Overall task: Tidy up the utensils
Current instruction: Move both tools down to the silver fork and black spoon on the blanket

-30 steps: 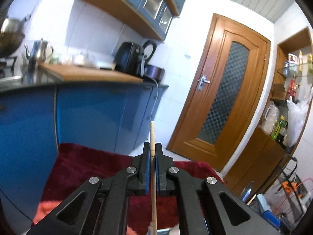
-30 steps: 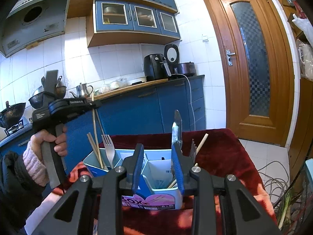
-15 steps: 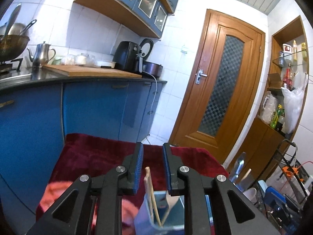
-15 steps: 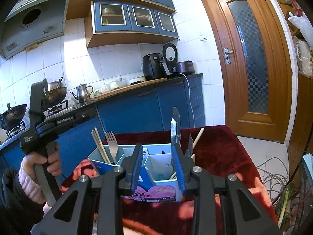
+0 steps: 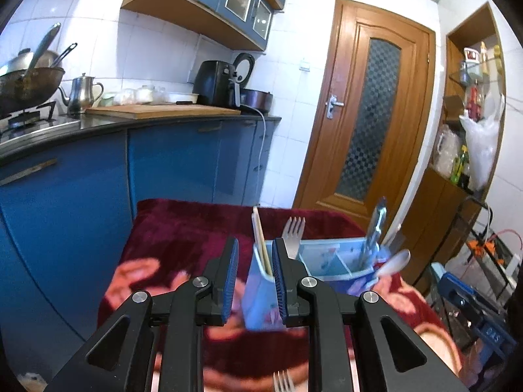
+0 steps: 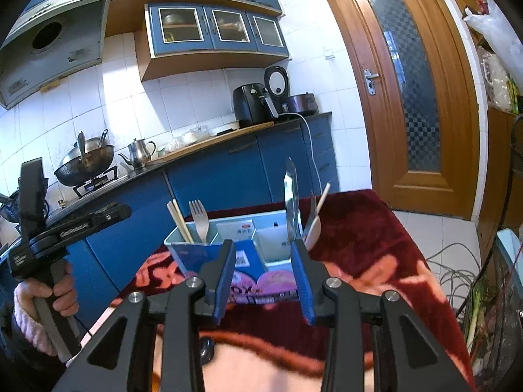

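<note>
A blue and white divided organizer box [image 5: 330, 261] [image 6: 209, 254] stands on the dark red cloth. Its left compartment holds wooden chopsticks [image 5: 260, 238] [image 6: 179, 220] and a fork [image 5: 292, 233] [image 6: 200, 219]. Its right compartment holds a knife [image 5: 374, 228] [image 6: 292, 202], a white spoon [image 5: 394, 261] [image 6: 313, 228] and a chopstick. My left gripper [image 5: 253, 277] is open and empty, just in front of the box's left end. My right gripper [image 6: 263, 274] is open and empty in front of the box. Another fork [image 5: 282, 383] lies on the cloth below the left gripper.
The cloth-covered table [image 5: 183, 228] stands by blue kitchen cabinets [image 5: 170, 163] with a counter. A wooden door [image 5: 369, 114] is behind. Shelves with bottles and a bag [image 5: 470, 150] stand at right; cables [image 6: 457, 268] lie on the floor. A dark utensil [image 6: 206, 349] lies near my right gripper.
My left gripper opened and let the chopstick drop into the box's left compartment, then drew back and lowered. My right gripper stayed open and moved little.
</note>
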Demonstrator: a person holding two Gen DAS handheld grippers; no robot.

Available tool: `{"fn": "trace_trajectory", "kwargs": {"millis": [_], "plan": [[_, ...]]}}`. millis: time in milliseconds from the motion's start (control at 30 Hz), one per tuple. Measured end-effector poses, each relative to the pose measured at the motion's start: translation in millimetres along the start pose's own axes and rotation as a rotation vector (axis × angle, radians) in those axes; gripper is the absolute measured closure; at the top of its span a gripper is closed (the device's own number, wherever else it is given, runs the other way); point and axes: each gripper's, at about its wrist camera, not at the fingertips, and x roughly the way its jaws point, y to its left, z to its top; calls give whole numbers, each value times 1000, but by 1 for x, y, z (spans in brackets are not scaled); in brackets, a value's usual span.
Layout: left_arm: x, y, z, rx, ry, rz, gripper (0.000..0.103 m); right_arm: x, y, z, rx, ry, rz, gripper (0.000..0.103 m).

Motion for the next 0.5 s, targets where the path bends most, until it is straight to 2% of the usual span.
{"fn": "trace_trajectory", "kwargs": {"millis": [300, 500], "plan": [[-27, -8, -36, 30, 103, 24, 82, -15, -1, -26, 22, 55, -19, 64], [-30, -5, -60, -6, 190, 20, 82, -24, -8, -45, 53, 88, -33, 63]]}}
